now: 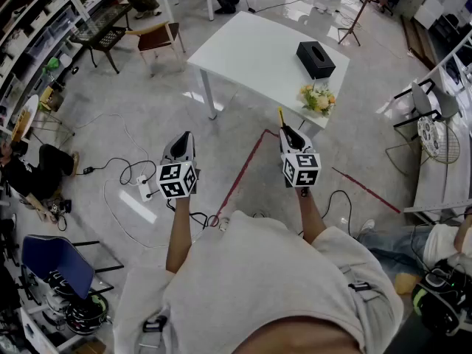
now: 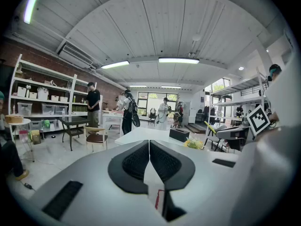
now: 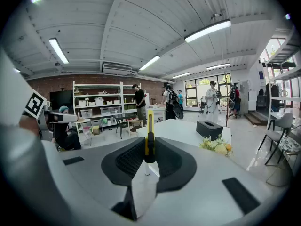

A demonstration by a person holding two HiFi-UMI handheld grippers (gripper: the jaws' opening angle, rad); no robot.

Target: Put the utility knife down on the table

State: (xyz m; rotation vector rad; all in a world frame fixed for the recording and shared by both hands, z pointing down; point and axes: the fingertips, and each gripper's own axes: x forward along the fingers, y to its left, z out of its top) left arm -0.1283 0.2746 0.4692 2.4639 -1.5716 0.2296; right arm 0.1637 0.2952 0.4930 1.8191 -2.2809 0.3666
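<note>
The right gripper [image 3: 149,144] is clamped on a yellow utility knife [image 3: 149,126], whose long axis points past the jaws toward the white table [image 1: 243,50] ahead, well apart. The left gripper [image 2: 149,147], closed and empty, hangs farther from the table.

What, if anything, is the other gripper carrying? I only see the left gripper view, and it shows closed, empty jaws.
Observer: The right gripper is shut on a yellow utility knife, which sticks out past its jaws.
Operator: Is it above the table yet?
Observer: Not yet, it seems. In the head view it hangs over the floor, right at the near edge of the white table.
</note>
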